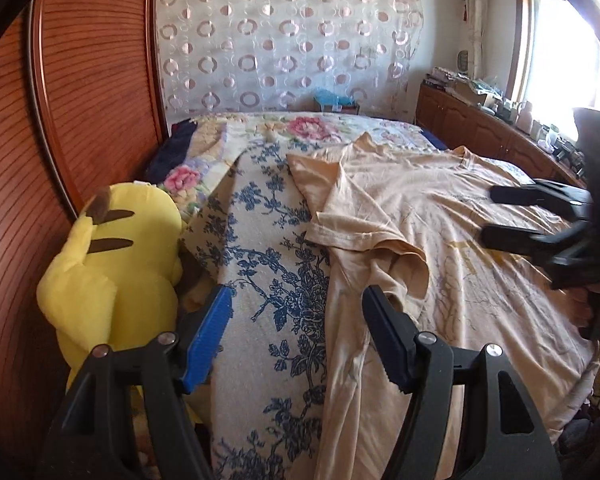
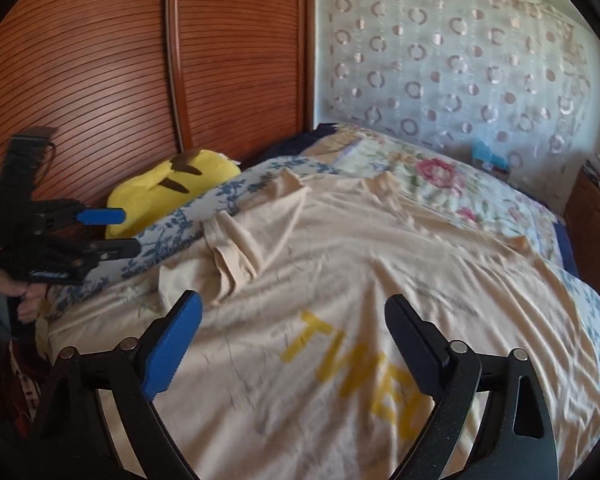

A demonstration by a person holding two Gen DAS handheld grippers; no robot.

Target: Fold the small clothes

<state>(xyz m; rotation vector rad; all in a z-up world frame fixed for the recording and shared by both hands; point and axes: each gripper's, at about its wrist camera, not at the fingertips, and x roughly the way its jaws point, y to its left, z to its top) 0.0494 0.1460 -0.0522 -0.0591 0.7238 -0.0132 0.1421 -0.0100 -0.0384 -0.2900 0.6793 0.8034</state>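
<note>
A pale peach T-shirt (image 1: 440, 240) with yellow letters lies spread flat on the bed, its left sleeve (image 1: 364, 216) folded inward and rumpled. It also shows in the right wrist view (image 2: 340, 272), with the yellow print (image 2: 352, 364) near the front. My left gripper (image 1: 298, 300) is open and empty, above the shirt's left edge and the blue floral sheet. It also shows in the right wrist view (image 2: 128, 230). My right gripper (image 2: 292, 308) is open and empty above the shirt's lower middle. It also shows in the left wrist view (image 1: 488, 216).
A yellow plush toy (image 1: 112, 272) sits at the bed's left side against the wooden wardrobe doors (image 1: 80, 100). A blue floral sheet (image 1: 268, 280) and a pink floral quilt (image 1: 312, 128) cover the bed. A cluttered wooden cabinet (image 1: 500, 128) runs under the window.
</note>
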